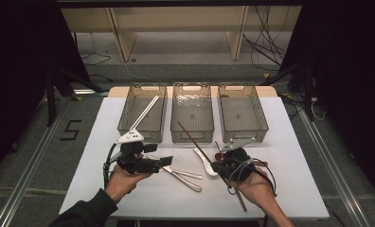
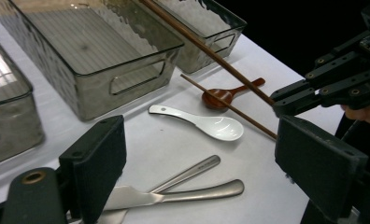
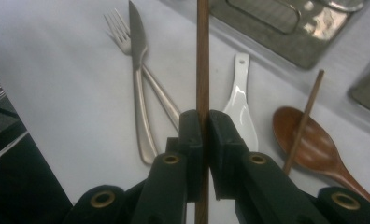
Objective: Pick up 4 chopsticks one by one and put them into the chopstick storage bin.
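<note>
Nearest the person, the right gripper (image 1: 226,166) has its black jaws pressed together on a long brown wooden chopstick (image 3: 202,60), which rises slanting from the white table (image 1: 280,189) toward the bins. The left gripper (image 2: 199,175) hangs with its jaws spread wide and nothing between them, above a steel table knife (image 2: 174,196) and a steel fork (image 3: 120,35) that cross each other. Just beyond lie a white ceramic soup spoon (image 2: 206,123) and a dark red wooden spoon (image 2: 223,94) with a second brown chopstick (image 2: 230,108) resting across it. Farthest stand three clear grey plastic bins (image 1: 192,130) in a row; the left one holds a white chopstick (image 1: 145,112).
</note>
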Action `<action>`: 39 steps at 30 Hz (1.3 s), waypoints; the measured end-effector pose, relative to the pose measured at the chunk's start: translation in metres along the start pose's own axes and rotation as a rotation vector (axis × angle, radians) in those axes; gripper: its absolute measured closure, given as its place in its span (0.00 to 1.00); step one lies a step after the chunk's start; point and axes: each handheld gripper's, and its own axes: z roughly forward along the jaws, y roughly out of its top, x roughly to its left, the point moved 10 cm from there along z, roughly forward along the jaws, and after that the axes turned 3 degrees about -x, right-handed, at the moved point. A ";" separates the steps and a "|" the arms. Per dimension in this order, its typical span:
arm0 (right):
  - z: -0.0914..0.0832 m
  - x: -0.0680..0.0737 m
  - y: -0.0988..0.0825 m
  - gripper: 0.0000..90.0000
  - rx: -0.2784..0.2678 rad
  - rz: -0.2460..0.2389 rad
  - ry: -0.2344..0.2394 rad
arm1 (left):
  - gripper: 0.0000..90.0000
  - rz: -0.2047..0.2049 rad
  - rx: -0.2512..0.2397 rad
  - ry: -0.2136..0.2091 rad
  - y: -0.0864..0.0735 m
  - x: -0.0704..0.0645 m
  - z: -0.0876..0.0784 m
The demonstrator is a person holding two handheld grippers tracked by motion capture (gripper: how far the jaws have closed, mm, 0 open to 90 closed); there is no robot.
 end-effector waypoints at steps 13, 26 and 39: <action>0.012 0.026 0.014 0.95 -0.043 -0.053 0.045 | 0.21 -0.097 0.028 -0.084 0.000 -0.016 0.028; 0.017 0.039 0.016 0.94 -0.069 -0.080 0.069 | 0.36 -0.201 0.040 -0.150 -0.002 -0.024 0.042; 0.019 0.046 0.016 0.94 -0.084 -0.086 0.086 | 0.68 -0.253 0.023 -0.203 -0.002 -0.025 0.043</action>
